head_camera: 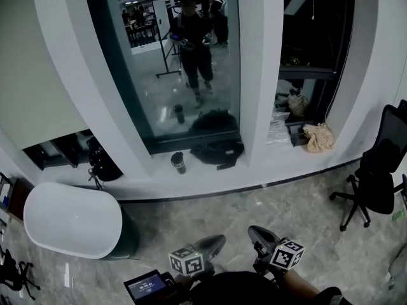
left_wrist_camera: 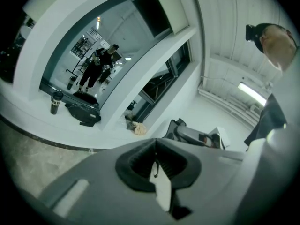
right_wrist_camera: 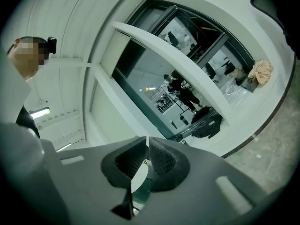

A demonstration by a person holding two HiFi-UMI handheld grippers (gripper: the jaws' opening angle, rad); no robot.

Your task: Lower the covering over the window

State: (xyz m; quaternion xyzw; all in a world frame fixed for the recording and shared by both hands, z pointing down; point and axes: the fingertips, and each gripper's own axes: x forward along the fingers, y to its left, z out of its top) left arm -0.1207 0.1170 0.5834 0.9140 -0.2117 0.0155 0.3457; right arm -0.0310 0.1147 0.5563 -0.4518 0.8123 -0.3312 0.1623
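Note:
The big window (head_camera: 172, 62) fills the far wall, and its dark glass mirrors the room and the person. No covering shows over the glass in the head view. A thin cord (head_camera: 313, 5) hangs in the narrower right window (head_camera: 318, 30). Both grippers are low in the head view, close to the person's body and well short of the window. My left gripper (head_camera: 219, 239) (left_wrist_camera: 155, 140) is shut, with its tips together. My right gripper (head_camera: 252, 230) (right_wrist_camera: 146, 138) stands open by a narrow slit, with nothing between its pads.
A white pillar (head_camera: 261, 68) splits the two windows. On the sill (head_camera: 210, 178) stand a dark bottle (head_camera: 178, 162), a black bag (head_camera: 217, 152) and a beige cloth (head_camera: 319, 137). A white oval table (head_camera: 73, 218) is at the left, a black office chair (head_camera: 375, 170) at the right.

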